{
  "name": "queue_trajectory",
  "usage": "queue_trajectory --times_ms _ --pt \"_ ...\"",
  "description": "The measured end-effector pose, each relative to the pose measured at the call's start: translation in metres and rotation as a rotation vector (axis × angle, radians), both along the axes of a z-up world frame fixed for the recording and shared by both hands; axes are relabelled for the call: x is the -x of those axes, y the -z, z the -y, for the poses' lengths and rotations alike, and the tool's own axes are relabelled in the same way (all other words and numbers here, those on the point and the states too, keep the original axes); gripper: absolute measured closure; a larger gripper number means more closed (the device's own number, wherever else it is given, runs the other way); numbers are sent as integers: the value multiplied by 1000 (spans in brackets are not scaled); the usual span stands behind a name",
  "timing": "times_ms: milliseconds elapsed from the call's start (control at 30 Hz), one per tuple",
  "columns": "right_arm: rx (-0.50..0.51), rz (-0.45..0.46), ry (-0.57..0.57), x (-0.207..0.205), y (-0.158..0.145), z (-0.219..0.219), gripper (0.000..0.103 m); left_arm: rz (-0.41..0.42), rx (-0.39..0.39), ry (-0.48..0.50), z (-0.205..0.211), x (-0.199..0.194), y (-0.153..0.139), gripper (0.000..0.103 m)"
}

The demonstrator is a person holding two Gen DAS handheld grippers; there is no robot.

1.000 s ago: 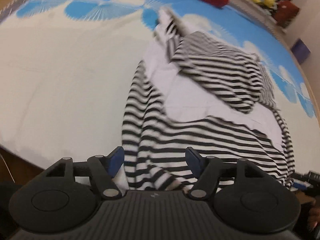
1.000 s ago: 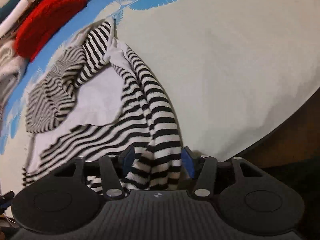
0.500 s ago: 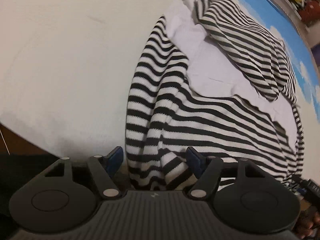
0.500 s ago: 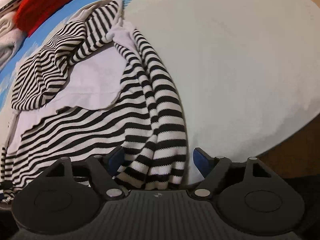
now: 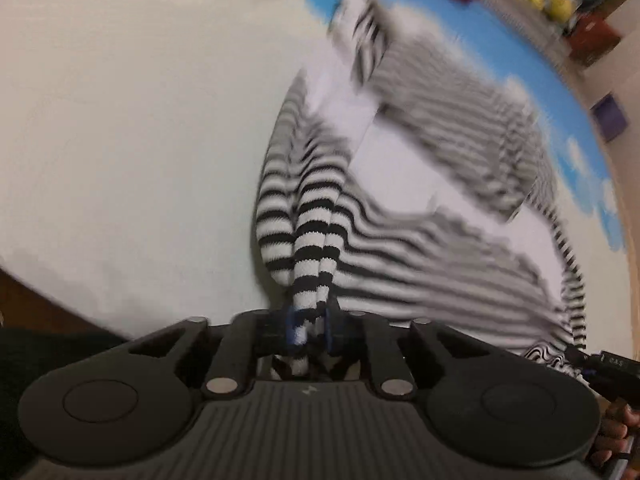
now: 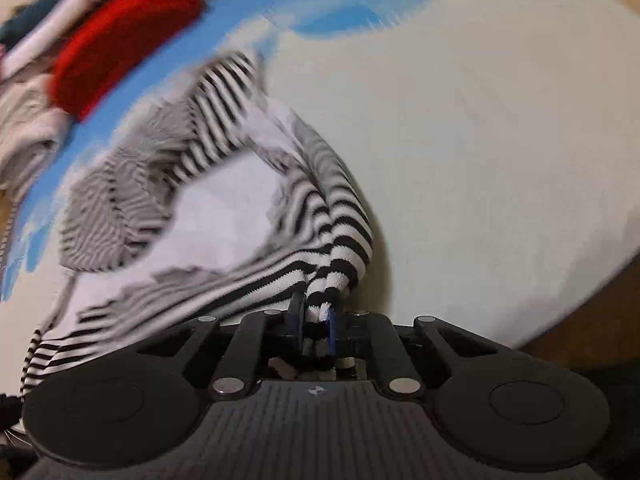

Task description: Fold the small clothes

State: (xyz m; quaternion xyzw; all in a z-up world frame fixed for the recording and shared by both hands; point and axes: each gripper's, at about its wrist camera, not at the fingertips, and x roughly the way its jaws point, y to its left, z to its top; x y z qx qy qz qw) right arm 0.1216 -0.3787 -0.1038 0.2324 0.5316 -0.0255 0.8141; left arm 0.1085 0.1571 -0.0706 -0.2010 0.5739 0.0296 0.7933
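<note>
Left gripper (image 5: 309, 330) and right gripper (image 6: 316, 326) each clamped on shirt (image 5: 420, 240) hem corners; fold under way; next, carry hem evenly toward collar

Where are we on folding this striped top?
Both grips look done: left gripper and right gripper are each shut on a bunched near corner of the striped top. The rest lies crumpled on the bed cover. The fold itself is left.

Soft, even indoor light with faint shadows; heavy motion blur smears the black-and-white striped knit garment (image 5: 420, 240), and fisheye distortion bends the edges.
</note>
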Motion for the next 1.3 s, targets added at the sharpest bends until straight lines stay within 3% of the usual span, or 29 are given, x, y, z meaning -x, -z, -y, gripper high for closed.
queue_trajectory --times_ms 67,167,233,300,333,367,400,467,567,700,800,1300 --pt "1 -28 1 -2 7 -2 81 -68 16 4 0 -3 13 68" --pt "19 -21 -24 -4 3 -9 68 -59 8 16 1 -4 11 67" --pt "25 -30 -38 -4 4 -14 66 -59 -2 22 3 -3 11 67" --pt "60 -25 -75 -4 3 -21 66 -57 -16 31 5 -6 13 68" --pt "72 -21 -90 -4 2 -25 67 -51 -22 35 6 -6 13 75" --pt "75 -15 -98 -3 1 -24 75 -41 -23 36 6 -5 12 89" --pt "61 -5 -98 -1 0 -23 90 -28 -22 34 6 -4 11 92" --pt "25 27 -67 2 -6 -18 92 14 -19 33 6 -3 3 92" --pt "5 55 -45 2 -11 -12 92 40 -13 29 6 -1 -3 92" --pt "17 -27 -60 -1 5 -12 84 -32 -16 43 7 -3 9 90" --pt "34 -24 -76 -3 5 -16 83 -41 -31 57 9 -5 12 88" --pt "38 -18 -73 -2 5 -16 83 -36 -40 63 10 -4 12 88"
